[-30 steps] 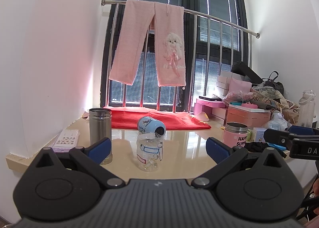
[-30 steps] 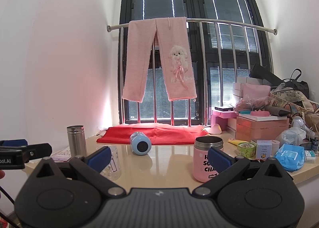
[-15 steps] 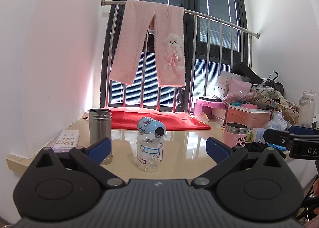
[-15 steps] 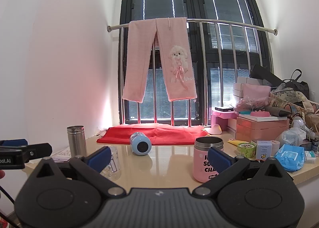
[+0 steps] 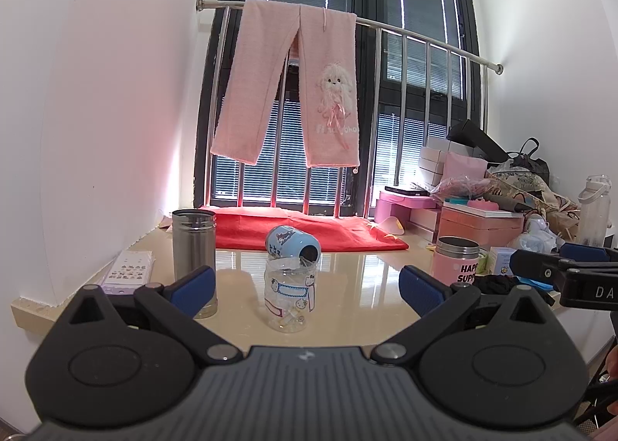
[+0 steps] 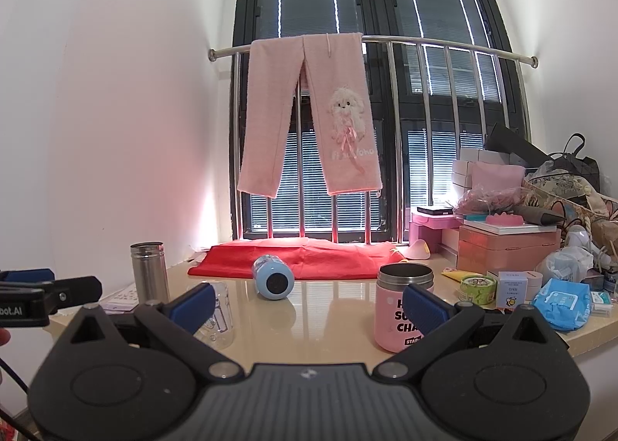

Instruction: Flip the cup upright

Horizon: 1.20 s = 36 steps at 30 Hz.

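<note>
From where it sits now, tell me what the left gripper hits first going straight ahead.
Probably the clear jar, standing centred between the open left gripper fingers; the tipped blue cup lies behind it.

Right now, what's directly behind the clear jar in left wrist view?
The blue cup lying on its side, dark mouth showing, then red cloth. The clear jar hides the cup's underside.

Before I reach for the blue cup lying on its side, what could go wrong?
The blue cup lies on a smooth counter, so a nudge might roll it. The clear jar stands right in front of it from the left gripper, and the pink mug stands near the right gripper; either could be tipped.
</note>
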Tool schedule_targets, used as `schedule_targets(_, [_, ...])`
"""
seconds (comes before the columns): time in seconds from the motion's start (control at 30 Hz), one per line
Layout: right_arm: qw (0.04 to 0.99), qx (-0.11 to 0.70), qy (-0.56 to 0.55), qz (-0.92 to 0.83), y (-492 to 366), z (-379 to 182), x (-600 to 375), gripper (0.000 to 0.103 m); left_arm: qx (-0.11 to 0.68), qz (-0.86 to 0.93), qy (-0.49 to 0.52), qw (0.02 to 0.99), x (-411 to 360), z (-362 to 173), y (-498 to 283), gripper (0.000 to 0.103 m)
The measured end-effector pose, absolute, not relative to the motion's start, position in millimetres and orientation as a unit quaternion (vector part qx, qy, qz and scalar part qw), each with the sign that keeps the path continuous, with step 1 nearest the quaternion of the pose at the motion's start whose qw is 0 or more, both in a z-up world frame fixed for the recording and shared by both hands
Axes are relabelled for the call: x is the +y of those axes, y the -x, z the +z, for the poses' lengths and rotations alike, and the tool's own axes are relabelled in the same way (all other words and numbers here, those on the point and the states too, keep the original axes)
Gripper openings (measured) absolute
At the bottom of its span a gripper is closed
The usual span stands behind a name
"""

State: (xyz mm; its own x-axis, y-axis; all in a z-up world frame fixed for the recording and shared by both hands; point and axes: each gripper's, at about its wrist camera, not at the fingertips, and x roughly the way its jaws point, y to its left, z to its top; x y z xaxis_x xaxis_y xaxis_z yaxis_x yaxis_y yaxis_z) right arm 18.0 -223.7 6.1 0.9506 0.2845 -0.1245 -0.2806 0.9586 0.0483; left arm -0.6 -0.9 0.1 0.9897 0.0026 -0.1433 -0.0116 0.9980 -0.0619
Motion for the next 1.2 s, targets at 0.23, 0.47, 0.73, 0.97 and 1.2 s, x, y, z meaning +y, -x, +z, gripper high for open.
schedule_targets(0.23, [0.987, 0.065, -0.015, 0.143, -17.0, 6.9, -222.9, 0.103, 0.072, 0.004, 0.031, 0.997, -1.2, 0.3, 0.5, 0.103])
schedule_targets(0.47, [0.987, 0.065, -0.015, 0.143, -16.5, 6.7, -223.2, 0.103, 0.072, 0.004, 0.031, 0.997, -0.9, 0.3, 1.1, 0.103])
schedule_targets(0.73, [0.987, 0.068, -0.012, 0.145, -21.4, 2.3, -220.5, 0.103, 0.075, 0.003, 0.033, 0.997, -2.8, -2.9, 0.4, 0.103])
schedule_targets(0.97, [0.987, 0.073, -0.01, 0.145, -26.2, 1.2, -221.2, 0.103, 0.083, 0.003, 0.037, 0.996, -1.6, -3.9, -6.0, 0.103])
schedule_targets(1.2, [0.985, 0.081, 0.0, 0.15, -37.2, 0.9, -218.6, 0.103, 0.094, 0.005, 0.04, 0.995, -1.0, -5.3, -20.6, 0.103])
